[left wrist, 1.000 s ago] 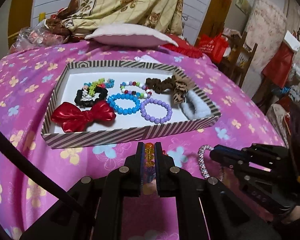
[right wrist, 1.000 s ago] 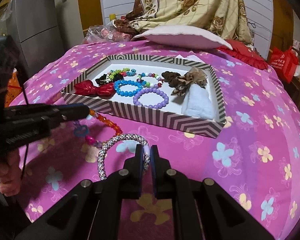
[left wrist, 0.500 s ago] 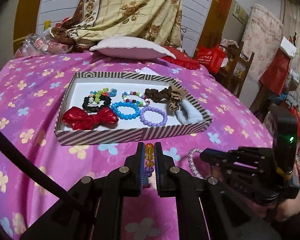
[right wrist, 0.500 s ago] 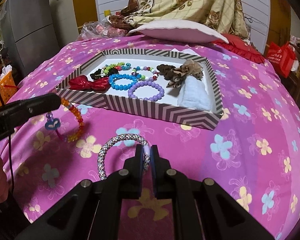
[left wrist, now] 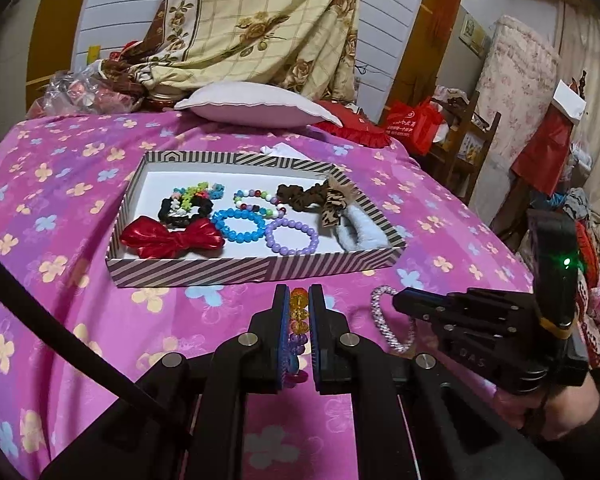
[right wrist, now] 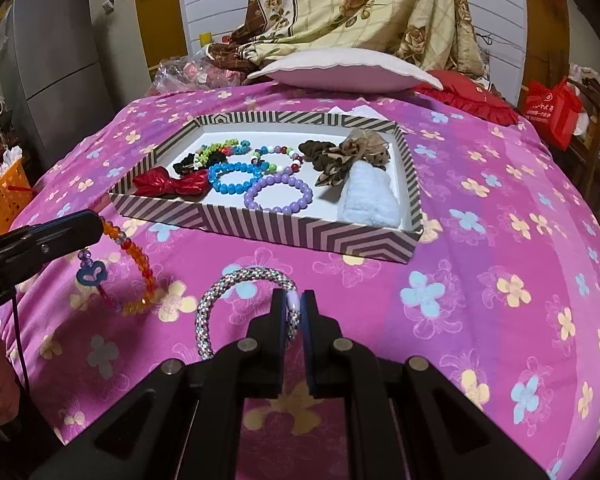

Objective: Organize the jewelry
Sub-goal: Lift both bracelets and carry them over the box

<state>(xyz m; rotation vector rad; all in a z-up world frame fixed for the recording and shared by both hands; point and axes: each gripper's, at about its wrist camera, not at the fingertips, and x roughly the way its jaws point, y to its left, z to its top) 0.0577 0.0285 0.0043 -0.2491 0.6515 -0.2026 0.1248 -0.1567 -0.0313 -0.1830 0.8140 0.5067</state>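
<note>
Closest to the left wrist camera, the left gripper (left wrist: 299,312) pinches the orange beaded bracelet (right wrist: 134,258), its amber beads stacked between the pads. Compared with a second ago, that gripper has drawn back and a little up from the striped tray (left wrist: 188,270): the tray looked large and close then and now sits smaller and further off. In the right wrist view the orange loop, with its blue charm (right wrist: 90,273), hangs from the left gripper, its lowest beads at or just above the bedspread (right wrist: 500,240); whether they touch it I cannot tell. It has slid from near the tray's front wall toward the left edge of that view.

Just beside it, the right gripper (right wrist: 294,312) is pressed on the silver braided bangle (right wrist: 236,292) and has barely shifted; the bangle stands tilted up from the bed.

Further off, the tray rests on the bed, already holding a red bow (left wrist: 172,236), a black scrunchie (left wrist: 182,210), blue bracelet (left wrist: 238,226), purple bracelet (left wrist: 292,236), a multicolour bracelet (left wrist: 258,202), a brown scrunchie (left wrist: 306,198) and a pale blue cloth piece (left wrist: 360,234).

Both remaining pieces look secured and lifted, so I judge the pick-up step done; carrying each over the tray's near wall and releasing it inside is what is left.
</note>
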